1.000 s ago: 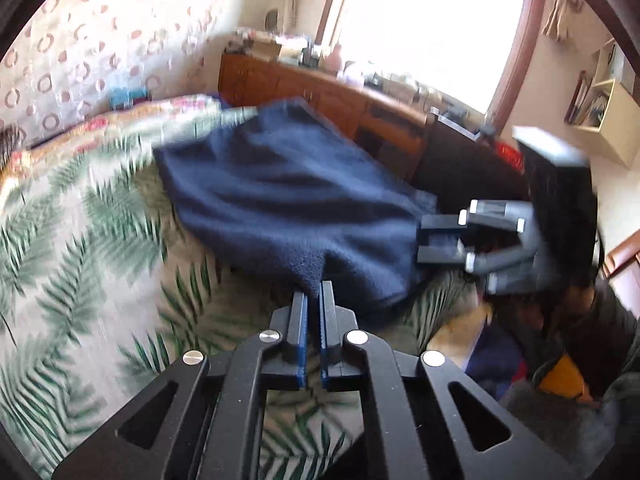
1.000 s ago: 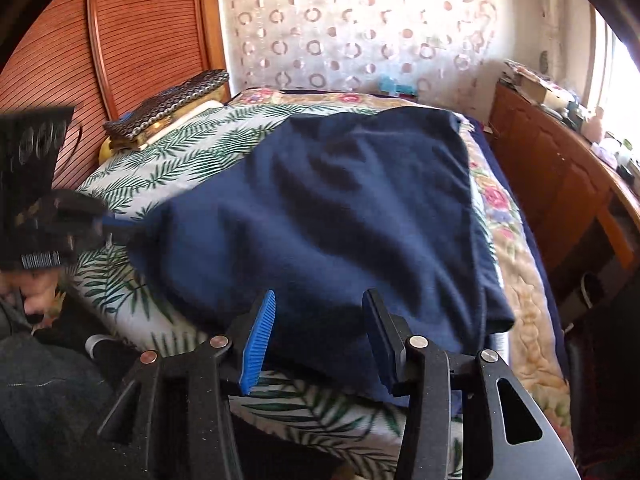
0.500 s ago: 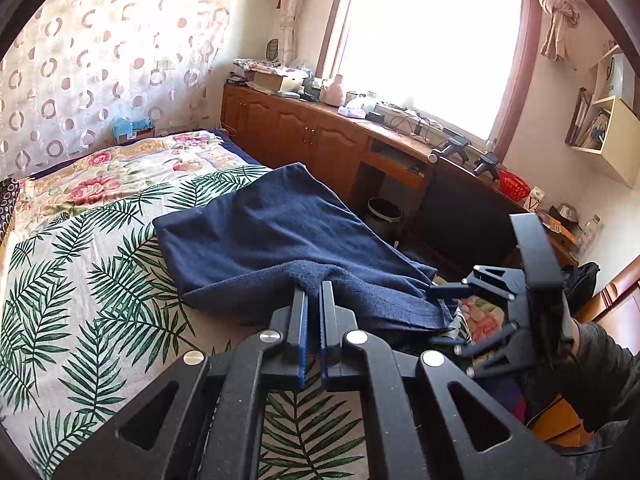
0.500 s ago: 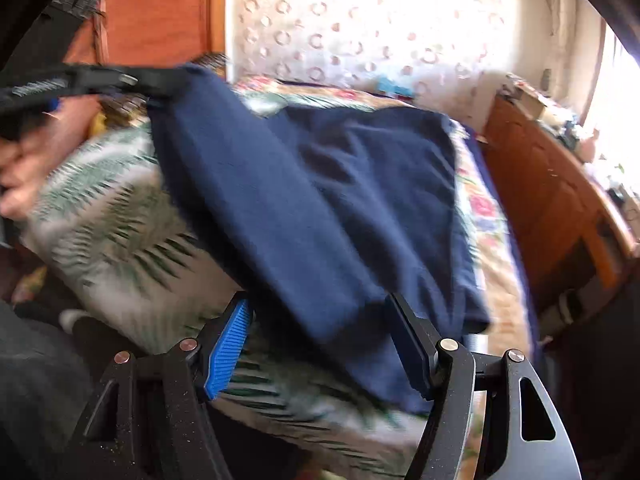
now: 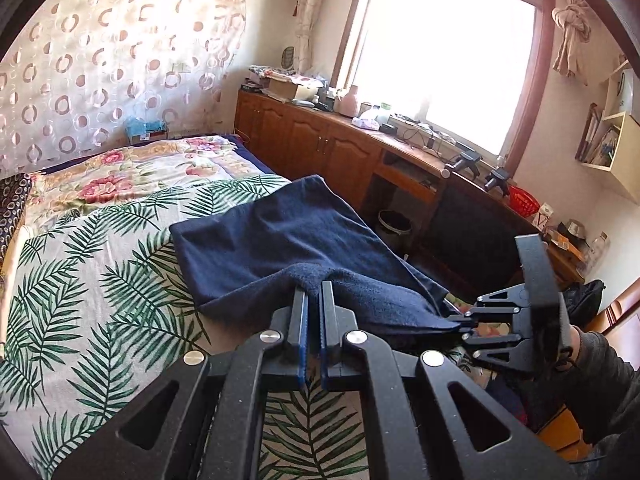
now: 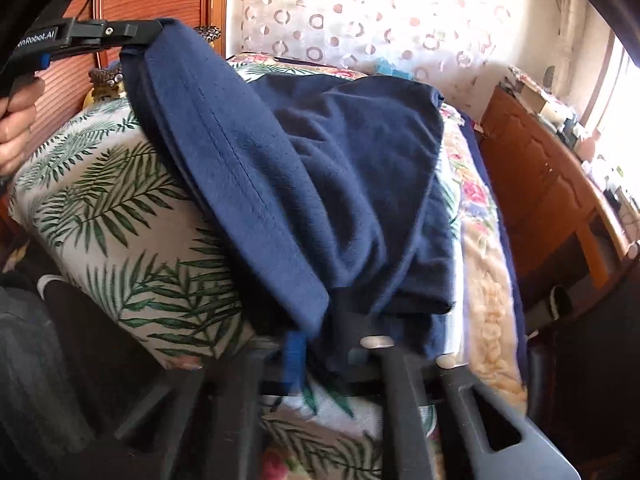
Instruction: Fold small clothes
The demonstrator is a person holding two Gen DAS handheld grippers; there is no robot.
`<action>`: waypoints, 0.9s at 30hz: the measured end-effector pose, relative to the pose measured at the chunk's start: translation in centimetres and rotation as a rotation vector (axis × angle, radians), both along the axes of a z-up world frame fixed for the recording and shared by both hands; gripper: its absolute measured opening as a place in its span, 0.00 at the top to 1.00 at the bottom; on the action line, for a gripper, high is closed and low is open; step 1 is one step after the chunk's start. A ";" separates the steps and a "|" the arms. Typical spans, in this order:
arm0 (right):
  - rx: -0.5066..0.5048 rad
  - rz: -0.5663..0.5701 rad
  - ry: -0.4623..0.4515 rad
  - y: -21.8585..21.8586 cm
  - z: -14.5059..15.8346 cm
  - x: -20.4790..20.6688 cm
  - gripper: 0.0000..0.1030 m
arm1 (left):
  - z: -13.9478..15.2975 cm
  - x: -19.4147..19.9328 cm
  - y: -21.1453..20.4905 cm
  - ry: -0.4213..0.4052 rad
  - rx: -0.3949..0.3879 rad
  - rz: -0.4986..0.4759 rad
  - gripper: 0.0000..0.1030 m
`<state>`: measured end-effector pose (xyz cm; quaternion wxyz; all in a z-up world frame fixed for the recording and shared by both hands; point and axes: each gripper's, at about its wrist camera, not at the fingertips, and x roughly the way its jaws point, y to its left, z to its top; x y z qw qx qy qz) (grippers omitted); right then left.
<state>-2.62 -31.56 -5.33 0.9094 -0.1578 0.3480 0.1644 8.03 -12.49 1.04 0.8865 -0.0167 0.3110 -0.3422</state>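
The near hem of the navy garment (image 6: 320, 184), previously pinched only by the left gripper (image 5: 314, 286), is now apparently also clamped by the right gripper (image 6: 316, 320), so the fold can be lifted.

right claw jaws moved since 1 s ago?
Yes. The right claw went from open to shut on the navy garment near the bed's edge.

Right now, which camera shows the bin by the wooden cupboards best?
The left wrist view: the bin stands in plain sight under the desk, between bed and cupboards. The right wrist view does not show it.
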 end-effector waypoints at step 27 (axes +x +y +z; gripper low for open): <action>0.014 -0.038 -0.030 -1.1 1.3 -0.4 0.62 | -2.1 2.2 1.1 0.042 0.022 0.041 0.95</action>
